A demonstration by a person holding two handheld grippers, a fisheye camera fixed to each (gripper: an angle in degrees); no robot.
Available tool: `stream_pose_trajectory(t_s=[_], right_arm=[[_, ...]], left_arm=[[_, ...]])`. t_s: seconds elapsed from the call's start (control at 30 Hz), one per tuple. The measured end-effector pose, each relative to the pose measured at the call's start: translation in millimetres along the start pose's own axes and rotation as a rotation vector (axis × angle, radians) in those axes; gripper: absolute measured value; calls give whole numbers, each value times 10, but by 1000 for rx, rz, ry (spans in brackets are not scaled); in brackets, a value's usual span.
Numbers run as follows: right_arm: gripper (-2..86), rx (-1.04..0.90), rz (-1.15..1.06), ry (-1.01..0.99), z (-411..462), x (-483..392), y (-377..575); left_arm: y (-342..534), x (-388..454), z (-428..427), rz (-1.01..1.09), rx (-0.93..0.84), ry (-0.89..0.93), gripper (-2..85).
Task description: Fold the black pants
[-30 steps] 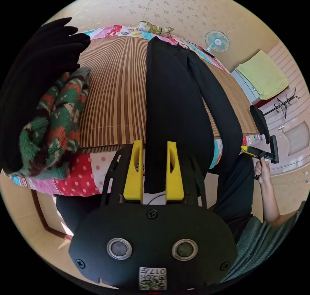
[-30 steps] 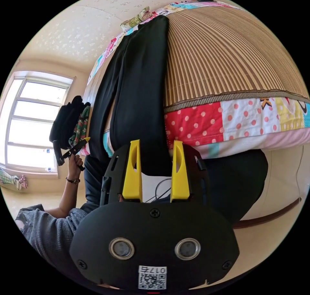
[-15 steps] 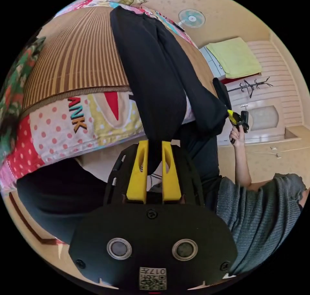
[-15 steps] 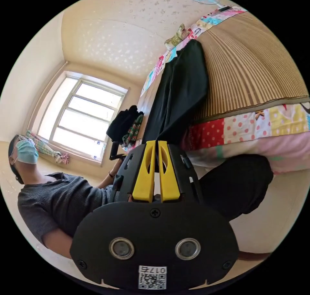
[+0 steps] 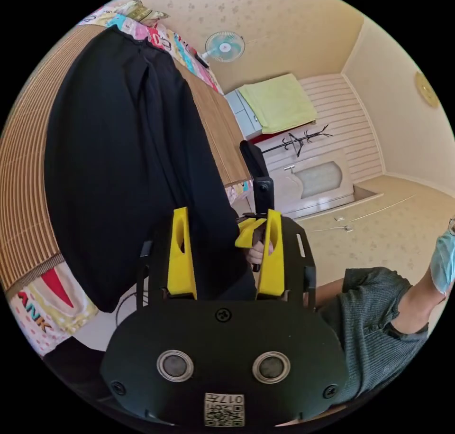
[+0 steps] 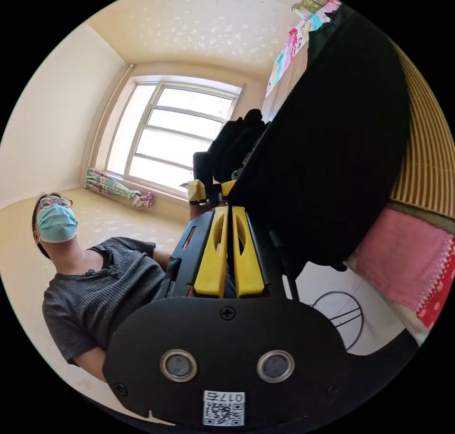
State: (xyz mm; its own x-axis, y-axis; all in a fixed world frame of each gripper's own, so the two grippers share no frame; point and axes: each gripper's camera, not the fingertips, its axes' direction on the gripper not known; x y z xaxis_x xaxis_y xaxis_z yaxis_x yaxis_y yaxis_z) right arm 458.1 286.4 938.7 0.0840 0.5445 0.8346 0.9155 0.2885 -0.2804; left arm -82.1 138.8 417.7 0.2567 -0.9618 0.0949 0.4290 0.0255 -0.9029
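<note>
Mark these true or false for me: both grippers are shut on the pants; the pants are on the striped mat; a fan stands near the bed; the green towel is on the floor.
1. Both grippers are shut on the black pants. False: right gripper is shut on them; left gripper is open.
2. The pants lie on the striped mat. True.
3. A fan stands near the bed. True.
4. The green towel is on the floor. False: it lies on a cabinet.

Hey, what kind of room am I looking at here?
Most likely a bedroom in a home. A bed topped with a striped bamboo mat and a patchwork quilt holds the black pants; an electric fan stands beyond it, and a large window lights the room.
</note>
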Motion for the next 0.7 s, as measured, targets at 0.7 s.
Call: stream_pose_trajectory(t_s=[0.7], right_arm=[[202, 394, 190, 693, -1053, 637, -2036]], left_arm=[[505, 63, -300, 28, 30, -136, 34]])
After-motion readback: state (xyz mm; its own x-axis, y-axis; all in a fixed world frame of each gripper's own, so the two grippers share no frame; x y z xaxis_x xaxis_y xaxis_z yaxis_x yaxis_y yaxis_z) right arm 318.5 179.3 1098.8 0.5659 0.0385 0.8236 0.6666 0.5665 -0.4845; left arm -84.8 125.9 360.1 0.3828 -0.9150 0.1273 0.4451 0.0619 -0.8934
